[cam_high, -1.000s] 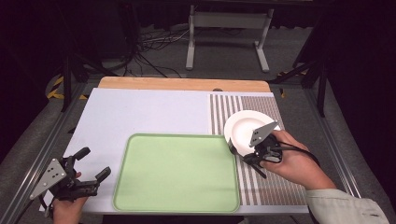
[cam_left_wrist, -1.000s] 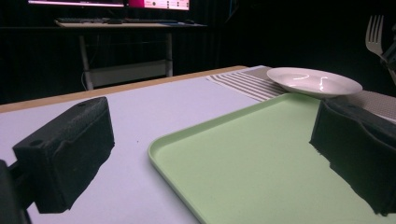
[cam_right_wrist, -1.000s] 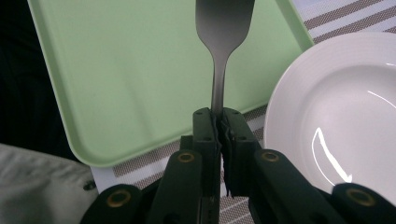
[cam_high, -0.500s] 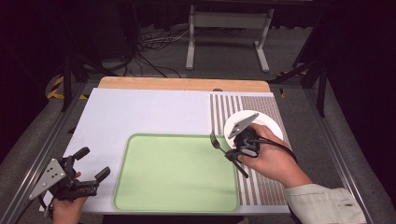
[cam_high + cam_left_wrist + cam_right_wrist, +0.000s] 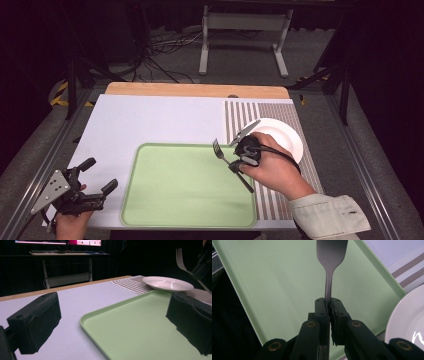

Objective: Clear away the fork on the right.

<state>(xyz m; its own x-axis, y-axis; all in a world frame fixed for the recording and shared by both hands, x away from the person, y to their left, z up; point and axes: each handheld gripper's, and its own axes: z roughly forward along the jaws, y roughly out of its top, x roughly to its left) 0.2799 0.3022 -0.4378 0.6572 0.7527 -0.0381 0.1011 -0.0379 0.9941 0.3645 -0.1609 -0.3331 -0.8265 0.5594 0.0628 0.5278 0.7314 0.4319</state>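
Observation:
A metal fork (image 5: pixel 222 153) is pinched by its neck in my right gripper (image 5: pixel 236 162), which is shut on it above the right edge of the green tray (image 5: pixel 180 185). In the right gripper view the fork (image 5: pixel 330 265) sticks out past the closed jaws, over the tray (image 5: pixel 274 285). The fork's handle (image 5: pixel 245 182) trails back toward the hand. My left gripper (image 5: pixel 92 175) rests at the table's front left corner, open, with nothing between its pads (image 5: pixel 37 320). From the left gripper view the fork (image 5: pixel 181 261) hangs in the air at the far right.
A white plate (image 5: pixel 287 135) sits on the striped mat (image 5: pixel 240 112) right of the tray; I also see the plate (image 5: pixel 167 283) and the plate (image 5: pixel 409 315) in the gripper views. A wooden strip (image 5: pixel 195 90) borders the table's far edge. Stands and cables lie on the floor beyond.
My right gripper has carried the fork leftward from over the plate to over the tray's right edge. The left gripper has stayed put.

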